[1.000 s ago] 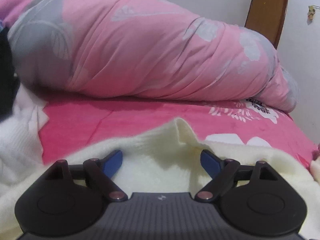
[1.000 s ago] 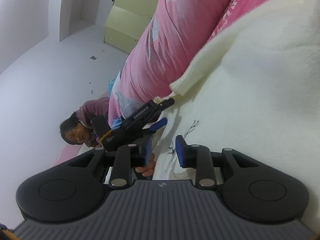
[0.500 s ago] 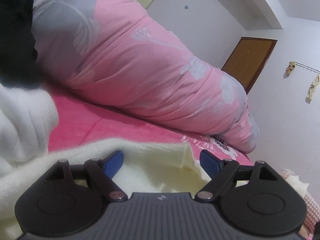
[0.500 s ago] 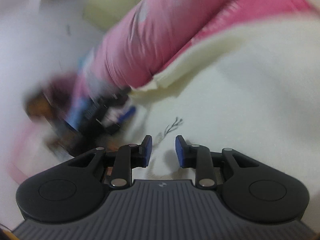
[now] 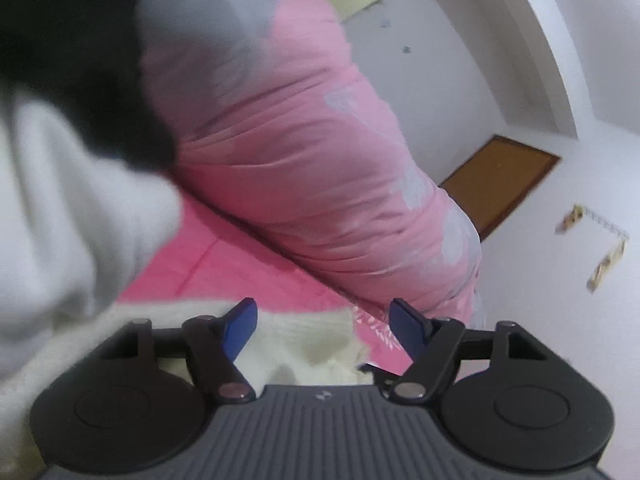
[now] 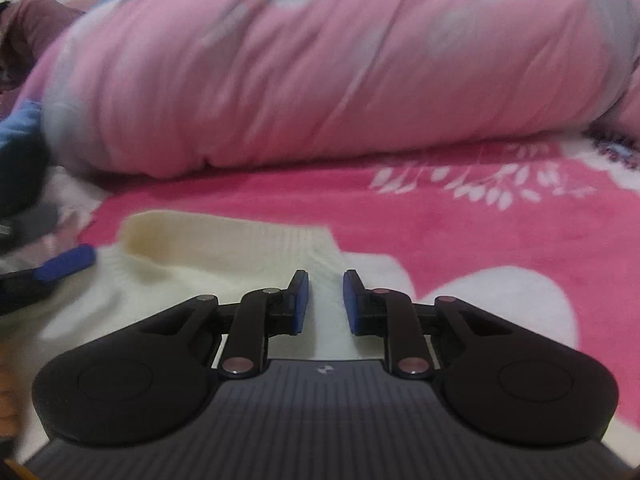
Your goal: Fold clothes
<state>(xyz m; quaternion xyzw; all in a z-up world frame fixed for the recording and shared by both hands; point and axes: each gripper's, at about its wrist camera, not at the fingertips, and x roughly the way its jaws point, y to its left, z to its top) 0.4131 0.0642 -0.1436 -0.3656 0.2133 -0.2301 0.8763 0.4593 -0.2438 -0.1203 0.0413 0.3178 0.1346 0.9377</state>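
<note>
The cream knit sweater lay on the pink floral bedsheet, its ribbed edge toward 12 o'clock, below the rolled pink quilt. The right gripper hovered over the sweater with its jaws closing, a narrow gap remaining and knit visible in the gap behind, not pinched. The left gripper had its jaws apart and closing around the sweater's edge without pressing it. A white garment lay at 9 o'clock.
</note>
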